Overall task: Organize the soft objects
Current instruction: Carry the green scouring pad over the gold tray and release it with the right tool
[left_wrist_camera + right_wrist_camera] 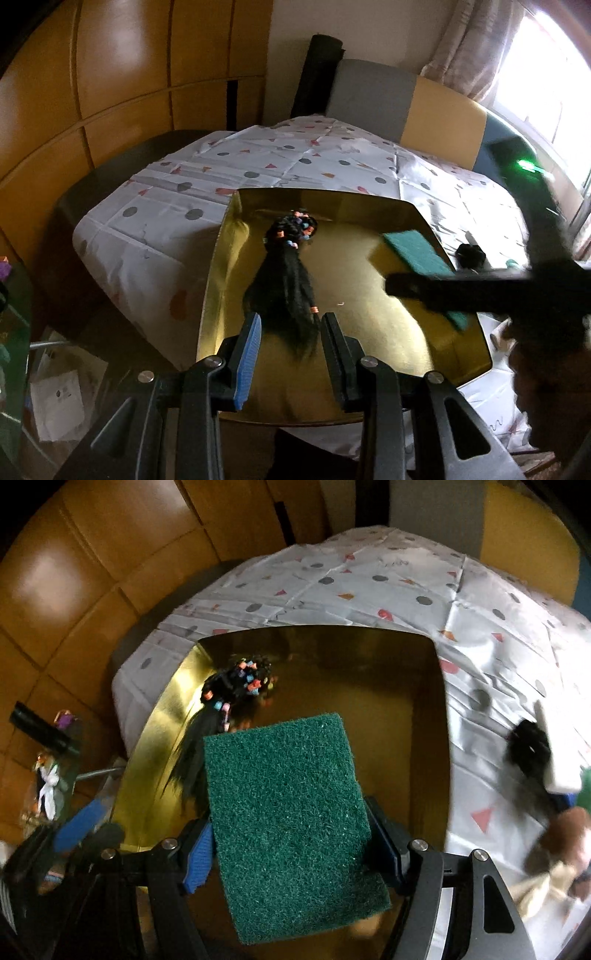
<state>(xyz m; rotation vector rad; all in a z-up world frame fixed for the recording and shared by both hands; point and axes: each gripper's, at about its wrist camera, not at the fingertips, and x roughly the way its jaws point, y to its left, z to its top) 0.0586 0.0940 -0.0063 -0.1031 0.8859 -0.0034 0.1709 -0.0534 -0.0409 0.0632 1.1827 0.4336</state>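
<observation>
green scouring pad clamped between the right gripper fingers.

patterned tablecloth, gold tray on it

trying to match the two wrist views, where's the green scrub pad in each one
Left wrist view: scrub pad at right of centre, over the gold tray, partly behind a dark blurred bar.
Right wrist view: scrub pad fills lower centre.
Shared landmark: the black hairpiece with coloured beads in the tray.
</observation>
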